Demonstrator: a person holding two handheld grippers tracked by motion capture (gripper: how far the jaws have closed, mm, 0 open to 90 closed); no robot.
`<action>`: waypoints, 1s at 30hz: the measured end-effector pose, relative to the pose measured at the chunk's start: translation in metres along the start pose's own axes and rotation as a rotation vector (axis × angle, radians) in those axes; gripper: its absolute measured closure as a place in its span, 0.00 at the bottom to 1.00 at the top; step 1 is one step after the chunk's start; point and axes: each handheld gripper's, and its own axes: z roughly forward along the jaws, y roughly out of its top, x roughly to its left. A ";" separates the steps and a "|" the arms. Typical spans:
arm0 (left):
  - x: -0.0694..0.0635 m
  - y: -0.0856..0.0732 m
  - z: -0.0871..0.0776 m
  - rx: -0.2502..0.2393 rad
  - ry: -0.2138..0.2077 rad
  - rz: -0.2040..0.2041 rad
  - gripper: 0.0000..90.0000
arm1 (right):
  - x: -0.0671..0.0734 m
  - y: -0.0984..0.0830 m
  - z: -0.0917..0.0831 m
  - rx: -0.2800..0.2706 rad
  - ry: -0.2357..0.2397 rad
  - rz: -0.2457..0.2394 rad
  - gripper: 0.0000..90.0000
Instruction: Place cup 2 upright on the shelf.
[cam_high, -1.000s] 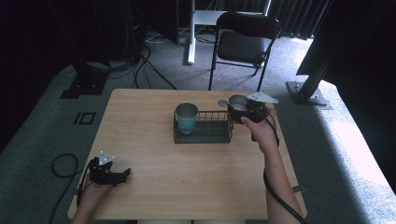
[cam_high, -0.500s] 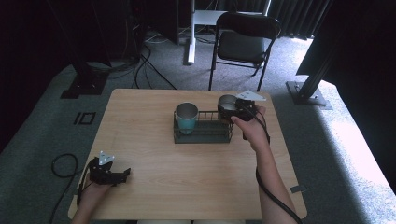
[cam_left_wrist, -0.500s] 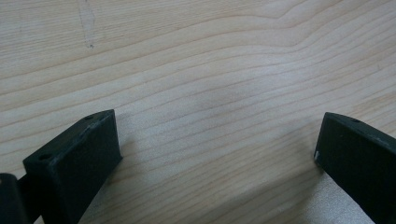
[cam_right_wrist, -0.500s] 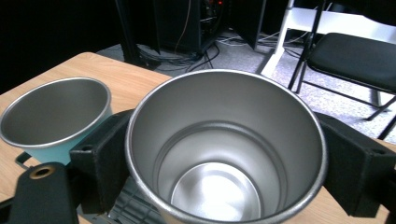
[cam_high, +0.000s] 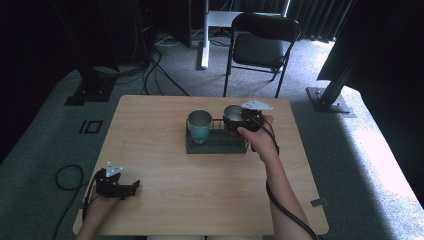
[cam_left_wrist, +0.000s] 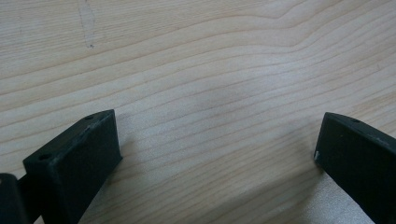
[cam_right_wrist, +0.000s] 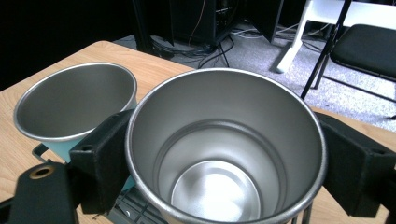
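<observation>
Carried leftward, the steel tumbler (cam_right_wrist: 226, 149) clamped between the right gripper (cam_high: 245, 121) fingers now hangs over the wire rack (cam_high: 217, 146) beside the teal cup (cam_high: 200, 126), nearly placed, while the left gripper (cam_high: 131, 186) rests wide apart.

- A round stainless-steel cup (cam_right_wrist: 225, 149) with a shiny bare inside stands upright and empty, mouth up, over the right end of a dark wire rack (cam_high: 216, 145) at the table's far middle.
- A teal-sided steel cup (cam_high: 199, 126), also upright and empty, sits in the rack's left end, just beside the first.
</observation>
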 end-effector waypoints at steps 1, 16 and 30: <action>0.000 0.000 0.000 0.000 0.000 0.000 0.01 | 0.000 0.000 0.000 0.000 0.000 0.000 0.15; 0.000 0.000 0.000 0.000 -0.001 0.001 0.01 | 0.002 -0.015 0.021 0.035 0.007 0.019 0.15; 0.000 0.000 0.000 0.000 -0.001 0.001 0.01 | 0.003 -0.030 0.035 0.058 0.004 0.020 0.15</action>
